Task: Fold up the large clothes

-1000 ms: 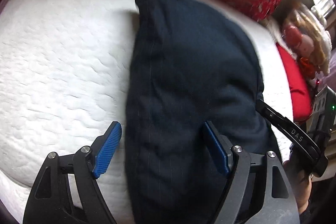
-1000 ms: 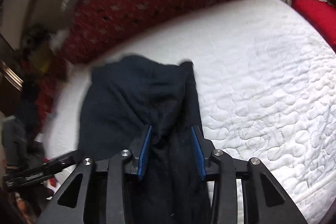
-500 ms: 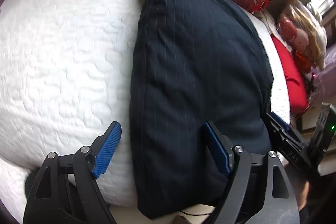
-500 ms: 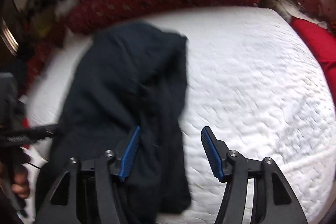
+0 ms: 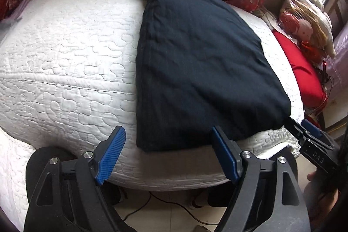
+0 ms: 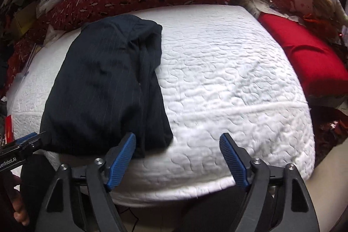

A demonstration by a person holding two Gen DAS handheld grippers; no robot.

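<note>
Left gripper (image 5: 167, 153): a black plastic frame with triangular cut-outs and two angled arms, each ending in a bright blue pad with a ribbed, finely textured face. Round silver screws mark the joints, two on each arm. Right gripper (image 6: 177, 158): the same build, black frame, blue ribbed fingers (image 6: 121, 159), silver screw heads at the pivots. Seen side-on from the other camera, each gripper is a black bar with a blue tip; white lettering reads "GenRobot.AI" on one and "DAS" on the other. A hand (image 6: 16, 208) grips a black handle
</note>
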